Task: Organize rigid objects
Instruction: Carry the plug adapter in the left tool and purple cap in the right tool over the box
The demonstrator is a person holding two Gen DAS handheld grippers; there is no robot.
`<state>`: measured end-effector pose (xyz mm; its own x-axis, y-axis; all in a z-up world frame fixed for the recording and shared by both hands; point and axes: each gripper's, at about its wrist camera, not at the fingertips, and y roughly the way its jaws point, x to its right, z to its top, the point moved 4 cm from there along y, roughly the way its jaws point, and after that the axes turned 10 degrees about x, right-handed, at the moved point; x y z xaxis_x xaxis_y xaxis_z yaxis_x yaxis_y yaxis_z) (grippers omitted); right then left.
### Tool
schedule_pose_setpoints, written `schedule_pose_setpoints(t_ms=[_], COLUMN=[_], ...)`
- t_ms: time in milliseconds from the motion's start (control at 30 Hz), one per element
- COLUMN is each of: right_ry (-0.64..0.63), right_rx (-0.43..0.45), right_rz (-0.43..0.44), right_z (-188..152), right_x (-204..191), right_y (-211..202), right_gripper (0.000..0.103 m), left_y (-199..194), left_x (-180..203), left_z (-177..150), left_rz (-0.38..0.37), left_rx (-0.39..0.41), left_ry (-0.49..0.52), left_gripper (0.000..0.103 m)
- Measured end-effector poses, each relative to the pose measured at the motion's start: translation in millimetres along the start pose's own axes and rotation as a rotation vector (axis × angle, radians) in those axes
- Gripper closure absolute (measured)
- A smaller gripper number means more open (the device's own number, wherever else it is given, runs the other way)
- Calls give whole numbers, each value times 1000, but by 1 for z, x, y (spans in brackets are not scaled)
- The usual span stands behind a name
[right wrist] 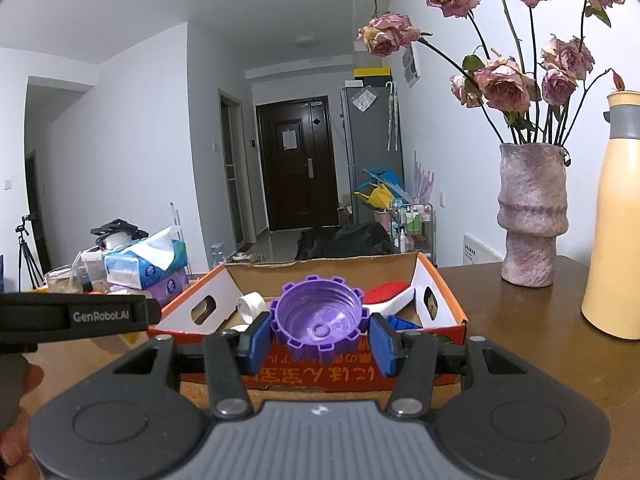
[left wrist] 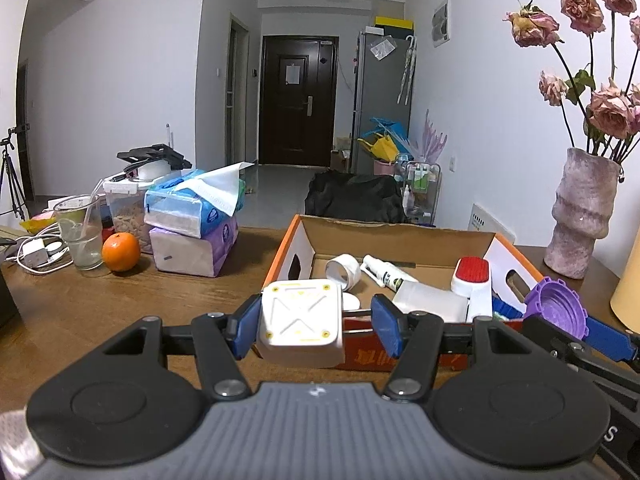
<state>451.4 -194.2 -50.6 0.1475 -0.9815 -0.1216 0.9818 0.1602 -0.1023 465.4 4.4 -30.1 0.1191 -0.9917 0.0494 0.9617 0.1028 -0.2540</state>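
A: Left gripper point(left wrist: 316, 326): what's between the blue pads?

B: A white square block point(left wrist: 301, 322), rounded corners, an X moulded into its face with yellow marks near the corners. The left pad touches its side; the right pad stands a little off, so the jaws are fairly wide and I cannot tell if it is truly clamped. No long axis to speak of; the X face looks back toward the camera, tilted slightly upward. It sits just in front of the near wall of the cardboard box point(left wrist: 400, 236).

A: And the right gripper point(right wrist: 318, 338)?

B: Jaws narrowed onto a purple toothed cap point(right wrist: 319, 322), a pad at each side. Its open hollow faces up and toward the camera, axis leaning back. It hangs over the box's near wall.

A: Box contents?

B: A tape roll point(left wrist: 343, 269), a white spray bottle point(left wrist: 386, 273) lying with its nozzle toward the box's far-left corner, and a red-and-white brush point(left wrist: 472, 280) by the right wall.

A: Around the desk point(left wrist: 120, 300)?

B: An orange point(left wrist: 121, 251) and glass point(left wrist: 80, 232) toward the left edge, tissue packs point(left wrist: 196, 232) behind, vase point(right wrist: 530, 216) at the far right.
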Motion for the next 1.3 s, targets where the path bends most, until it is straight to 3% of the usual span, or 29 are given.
schedule_pose_setpoints(t_ms=[1300], right_ry=[-18], right_rx=[29], right_rz=[-29], right_z=[12], right_x=[22], right_y=[99], right_gripper=[52], left_y=[79], left_x=[30], left_z=[26], left_rz=[-18], left_rx=[35], left_ry=[9], left_gripper=[42])
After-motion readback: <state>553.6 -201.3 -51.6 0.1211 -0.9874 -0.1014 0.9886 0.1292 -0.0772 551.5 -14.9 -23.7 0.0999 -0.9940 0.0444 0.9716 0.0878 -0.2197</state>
